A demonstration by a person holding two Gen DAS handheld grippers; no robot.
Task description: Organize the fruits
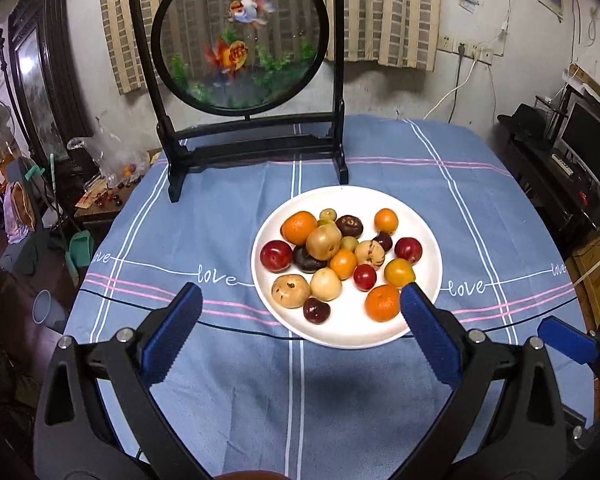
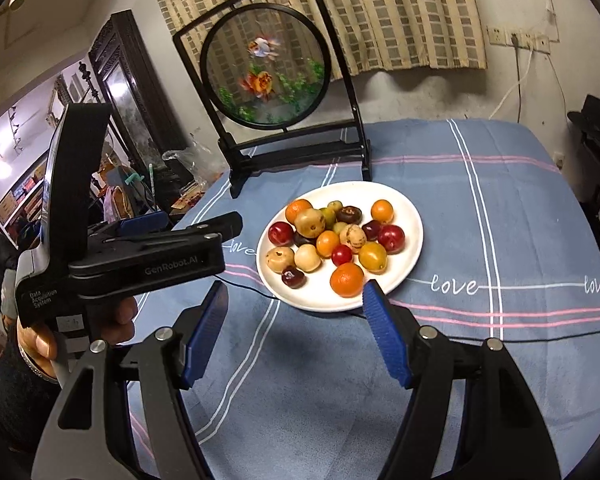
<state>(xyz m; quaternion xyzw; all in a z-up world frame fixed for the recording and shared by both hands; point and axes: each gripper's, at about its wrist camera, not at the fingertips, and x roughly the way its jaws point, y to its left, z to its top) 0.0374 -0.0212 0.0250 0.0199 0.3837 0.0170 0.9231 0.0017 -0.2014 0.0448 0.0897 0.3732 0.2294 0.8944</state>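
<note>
A white plate (image 1: 424, 236) sits mid-table, piled with several small fruits: oranges (image 1: 299, 227), red plums (image 1: 276, 255), dark plums, tan round fruits (image 1: 291, 291) and yellow ones. It also shows in the right wrist view (image 2: 410, 216). My left gripper (image 1: 302, 300) is open and empty, held above the cloth just in front of the plate. My right gripper (image 2: 294, 294) is open and empty, also just short of the plate's near rim. The left gripper's body (image 2: 148, 256) shows at the left of the right wrist view.
A blue checked tablecloth (image 1: 228, 380) covers the table. A black stand with a round goldfish panel (image 1: 240, 36) is behind the plate. A thin black cable (image 1: 236, 322) crosses the cloth. Cluttered furniture lies off the left and right edges.
</note>
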